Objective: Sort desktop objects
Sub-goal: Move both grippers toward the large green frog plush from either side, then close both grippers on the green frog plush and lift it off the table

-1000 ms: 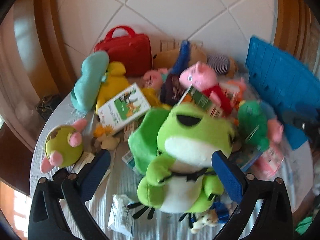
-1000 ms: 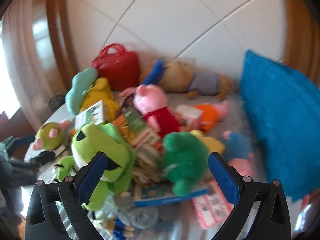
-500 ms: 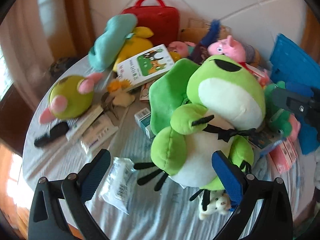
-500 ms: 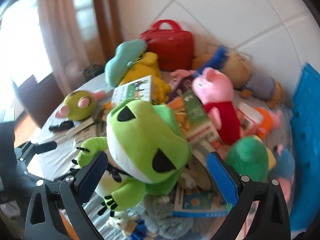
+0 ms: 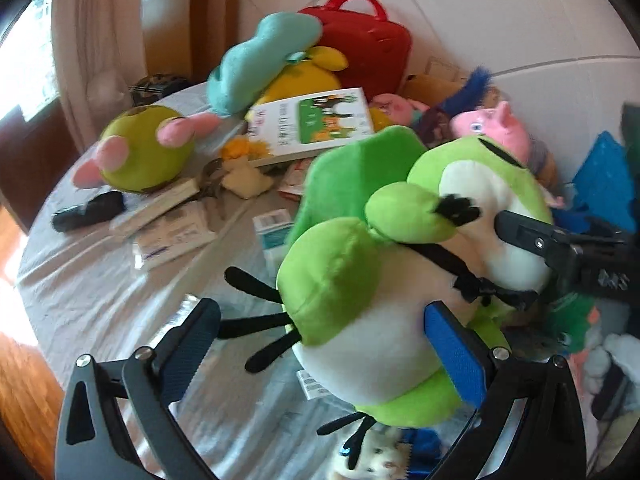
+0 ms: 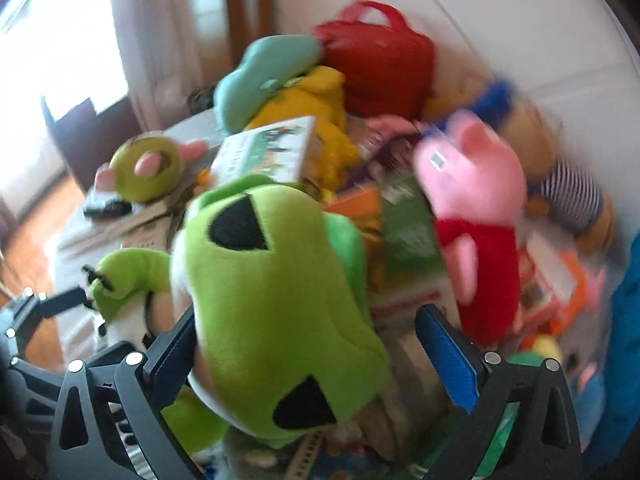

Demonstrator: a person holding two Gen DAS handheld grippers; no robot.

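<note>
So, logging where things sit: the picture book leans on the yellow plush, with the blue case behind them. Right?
Not quite: the case behind them is red, not blue, as the left wrist view shows. The picture book does lean on the yellow plush.
</note>
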